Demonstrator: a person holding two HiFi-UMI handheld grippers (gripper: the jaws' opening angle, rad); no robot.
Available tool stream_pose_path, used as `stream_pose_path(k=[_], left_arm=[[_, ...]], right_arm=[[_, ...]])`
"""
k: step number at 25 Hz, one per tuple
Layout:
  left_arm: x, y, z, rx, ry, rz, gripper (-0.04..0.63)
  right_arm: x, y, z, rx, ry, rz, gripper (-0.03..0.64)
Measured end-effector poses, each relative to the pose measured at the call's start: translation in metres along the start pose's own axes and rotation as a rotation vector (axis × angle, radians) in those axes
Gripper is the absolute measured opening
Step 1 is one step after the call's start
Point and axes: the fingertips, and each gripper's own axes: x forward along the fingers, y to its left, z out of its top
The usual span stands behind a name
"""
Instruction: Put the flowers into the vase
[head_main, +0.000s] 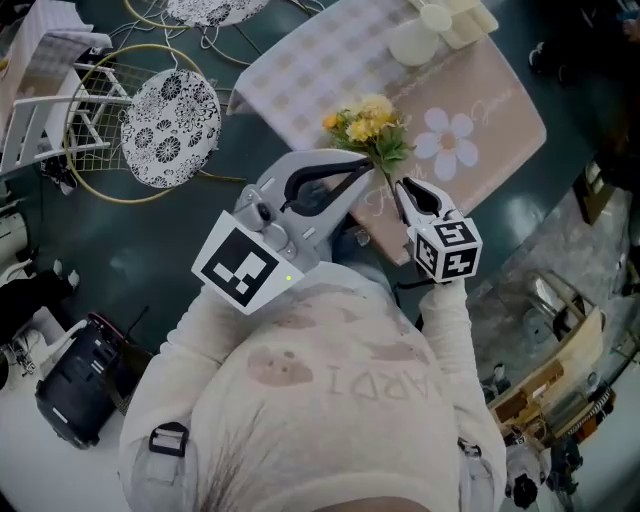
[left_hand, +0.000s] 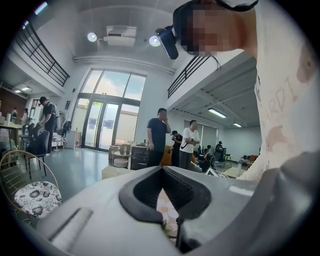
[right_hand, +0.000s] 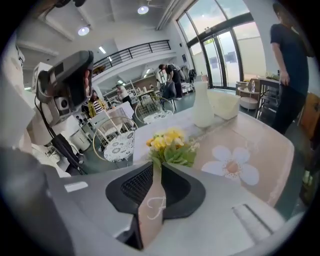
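A small bunch of yellow flowers (head_main: 368, 125) with green leaves hangs over the near edge of the table. My right gripper (head_main: 397, 185) is shut on its stems just under the blooms. In the right gripper view the flowers (right_hand: 167, 142) stick out beyond the tips of my right gripper (right_hand: 154, 165). The white vase (head_main: 412, 42) stands upright at the far end of the table, well apart from the flowers; it also shows in the right gripper view (right_hand: 202, 105). My left gripper (head_main: 370, 172) is held higher up, its tips together and holding nothing (left_hand: 161, 170).
The table carries a pink mat (head_main: 500, 110) with a daisy print and a checked cloth (head_main: 320, 60). A cream box (head_main: 465, 20) sits beside the vase. A wire chair with a patterned cushion (head_main: 170, 128) stands on the left. Two people (left_hand: 159, 135) stand further off.
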Motion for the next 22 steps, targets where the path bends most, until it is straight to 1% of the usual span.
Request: stream_pose_path(k=[4,8,12,14,17,20,22], left_arm=[[0.001,0.021,-0.016,-0.038,0.047,0.009,0.001],[0.005,0.041,-0.033,-0.074,0.077,0.006,0.001],[0.010,0.055,-0.052,-0.089,0.115,-0.011,0.001],[0.012,0.060,-0.058,-0.094,0.128,-0.016,0.001],[0.014,0.067,-0.063,-0.116,0.124,-0.010,0.002],[0.015,0.071,-0.066,-0.129,0.123,-0.006,0.001],[0.015,0.071,-0.068,-0.124,0.129,-0.007,0.002]], right_arm=[[0.030,-0.009,-0.026,0.008,0.152,0.008,0.092],[0.058,-0.018,-0.041,-0.002,0.262,0.017,0.099],[0.078,-0.023,-0.057,-0.025,0.370,0.030,0.126],[0.085,-0.026,-0.063,-0.043,0.403,0.017,0.111],[0.091,-0.028,-0.066,-0.067,0.440,-0.004,0.076],[0.095,-0.027,-0.069,-0.042,0.463,0.006,0.058],[0.097,-0.025,-0.069,-0.033,0.454,0.012,0.051]])
